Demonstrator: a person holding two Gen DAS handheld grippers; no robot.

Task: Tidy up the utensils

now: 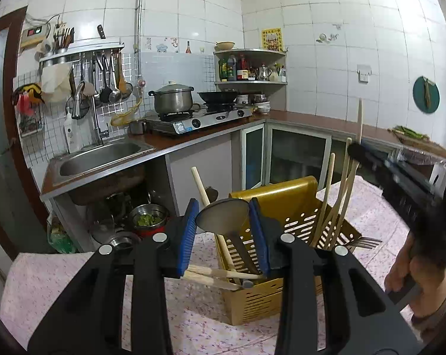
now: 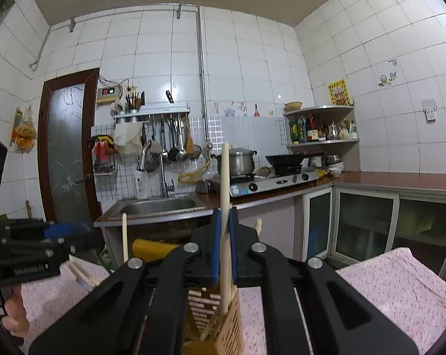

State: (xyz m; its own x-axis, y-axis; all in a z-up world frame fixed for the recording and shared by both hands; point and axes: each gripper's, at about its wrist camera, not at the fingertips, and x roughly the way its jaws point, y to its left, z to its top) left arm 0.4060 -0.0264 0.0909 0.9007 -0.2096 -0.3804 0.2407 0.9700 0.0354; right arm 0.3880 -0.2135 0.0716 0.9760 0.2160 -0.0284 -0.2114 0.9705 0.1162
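Wooden chopstick (image 2: 224,207) pinched upright in my right gripper (image 2: 224,247); left gripper (image 1: 224,236) open around ladle (image 1: 221,214). Tilting risked missing the caddy (image 1: 285,195).

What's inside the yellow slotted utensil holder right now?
In the yellow slotted plastic utensil holder: upright pale wooden utensils, a metal ladle with a wooden-handled tool beside it, and fork tines poking out. The holder's walls hide the lower ends.

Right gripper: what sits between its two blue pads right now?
In the right wrist view, the right gripper is shut on a wooden utensil handle, standing upright above the yellow utensil holder.
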